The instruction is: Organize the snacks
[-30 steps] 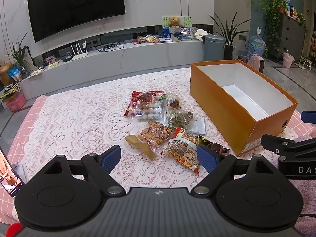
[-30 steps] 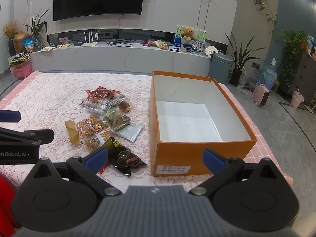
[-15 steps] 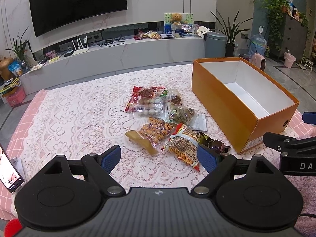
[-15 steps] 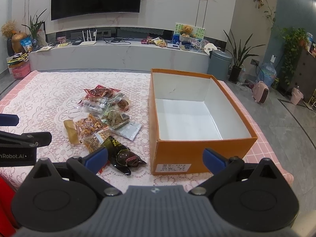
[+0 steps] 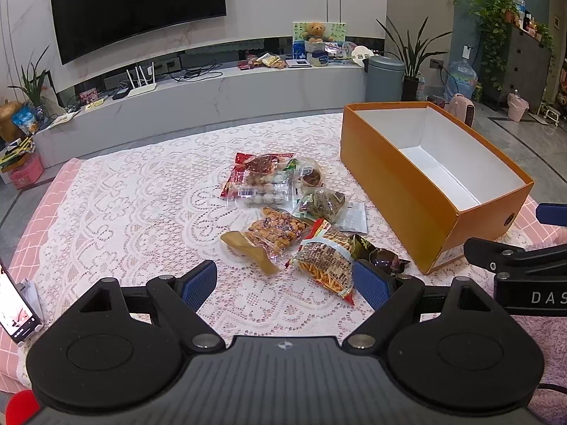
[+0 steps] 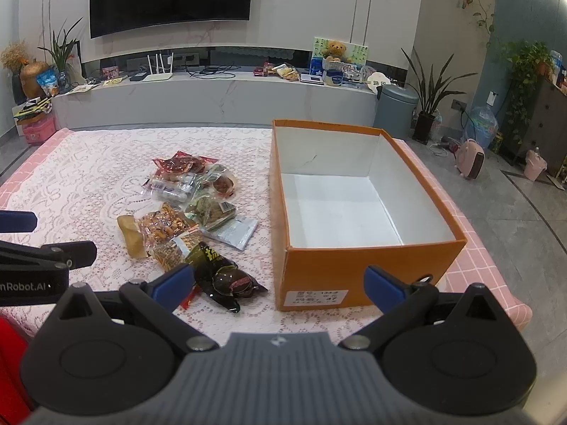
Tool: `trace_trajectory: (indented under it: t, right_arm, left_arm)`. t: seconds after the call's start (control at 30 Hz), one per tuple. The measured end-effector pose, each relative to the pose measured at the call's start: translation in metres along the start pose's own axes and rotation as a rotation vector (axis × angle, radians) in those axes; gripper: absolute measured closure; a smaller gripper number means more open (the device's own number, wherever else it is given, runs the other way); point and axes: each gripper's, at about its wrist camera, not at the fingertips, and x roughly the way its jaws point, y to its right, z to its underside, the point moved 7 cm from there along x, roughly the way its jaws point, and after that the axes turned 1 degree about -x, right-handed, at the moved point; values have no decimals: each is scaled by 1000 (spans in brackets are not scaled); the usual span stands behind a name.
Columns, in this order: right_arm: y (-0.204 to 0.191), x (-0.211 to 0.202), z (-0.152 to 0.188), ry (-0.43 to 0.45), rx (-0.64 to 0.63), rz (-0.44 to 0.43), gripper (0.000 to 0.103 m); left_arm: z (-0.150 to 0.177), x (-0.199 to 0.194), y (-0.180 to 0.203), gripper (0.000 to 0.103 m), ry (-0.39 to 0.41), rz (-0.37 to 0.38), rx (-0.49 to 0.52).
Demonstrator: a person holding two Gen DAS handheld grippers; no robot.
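Observation:
A pile of snack packets [image 5: 283, 212] lies mid-table on the lace cloth; it also shows in the right wrist view [image 6: 191, 209]. An empty orange box [image 5: 397, 191] with a white inside stands to the right of the pile, seen too in the right wrist view [image 6: 354, 272]. A dark packet [image 6: 226, 276] lies nearest the box's front corner. My left gripper [image 5: 285, 283] is open and empty, just short of the pile. My right gripper [image 6: 280, 281] is open and empty, in front of the box's near end.
A phone [image 5: 14, 308] leans at the table's left edge. The pink lace-covered table [image 5: 124, 212] ends close behind the box on the right. A long TV bench [image 6: 212, 95] with clutter and a grey bin [image 6: 395, 109] stand beyond the table.
Both grippers have drawn back and up a little, so the pile and box look slightly farther away. Neither gripper has changed its opening. The snacks have not moved.

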Motion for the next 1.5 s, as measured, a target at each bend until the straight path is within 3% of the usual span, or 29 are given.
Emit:
trace_trajectory:
  t: [1.23, 1.27, 1.33, 1.5]
  right_arm:
    - [-5, 4, 3, -30, -7, -20, 3]
    - [-5, 5, 4, -31, -5, -27, 3]
    - [-5, 7, 6, -36, 3, -42, 3]
    - [-3, 21, 12, -21, 5, -52, 4]
  left_arm:
    - [7, 3, -1, 2, -28, 24, -7]
    - [7, 4, 0, 3, -32, 38, -11]
    - [8, 7, 1, 19, -34, 69, -15]
    - [9, 17, 6, 34, -39, 84, -12]
